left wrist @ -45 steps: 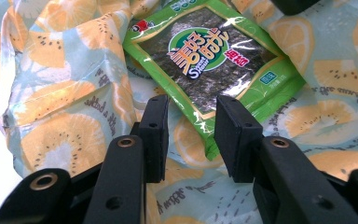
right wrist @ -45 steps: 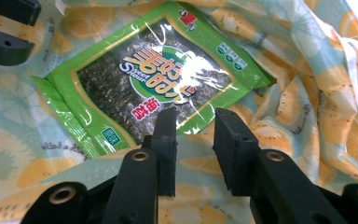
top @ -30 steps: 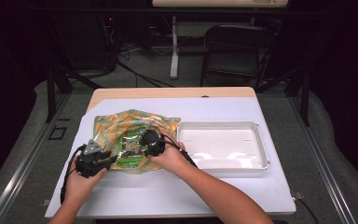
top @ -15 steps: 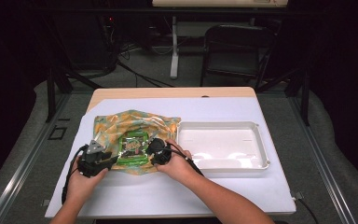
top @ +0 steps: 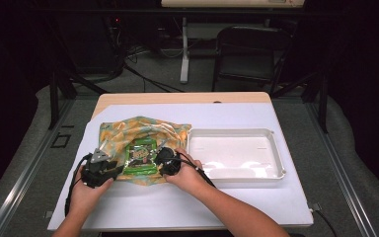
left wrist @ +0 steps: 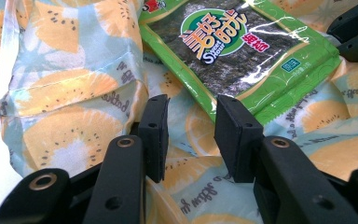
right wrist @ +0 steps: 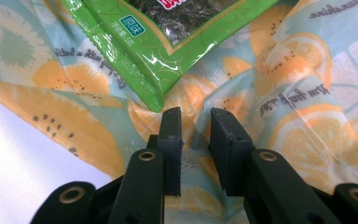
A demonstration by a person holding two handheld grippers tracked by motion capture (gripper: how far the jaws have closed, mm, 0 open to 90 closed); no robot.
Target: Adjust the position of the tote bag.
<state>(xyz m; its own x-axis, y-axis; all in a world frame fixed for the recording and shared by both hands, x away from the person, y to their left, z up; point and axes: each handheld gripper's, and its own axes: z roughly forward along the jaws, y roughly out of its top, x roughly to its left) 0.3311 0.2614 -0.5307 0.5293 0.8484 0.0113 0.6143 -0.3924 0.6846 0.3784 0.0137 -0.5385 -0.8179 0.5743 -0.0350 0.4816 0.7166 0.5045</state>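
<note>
A fruit-print bag (top: pixel 143 129) lies flat on the white table cover, left of centre. A green seaweed snack packet (top: pixel 142 157) rests on top of it. My left gripper (top: pixel 109 170) sits low at the bag's near-left edge, its jaws apart over the fabric (left wrist: pixel 191 140), just short of the packet's corner (left wrist: pixel 242 46). My right gripper (top: pixel 164 162) is at the packet's right side. In the right gripper view its jaws stand a little apart over wrinkled bag fabric (right wrist: pixel 196 135), below the packet's corner (right wrist: pixel 154 60). Neither pair of pads presses on anything.
A shallow white tray (top: pixel 276 158) lies to the right of the bag, close to my right hand. The white table cover (top: pixel 177 202) runs to the near edge. A dark chair (top: pixel 249 49) and cables stand beyond the table.
My right gripper has slid a short way toward the near edge of the table, along the packet's right side. The left gripper, bag and packet have stayed put.
</note>
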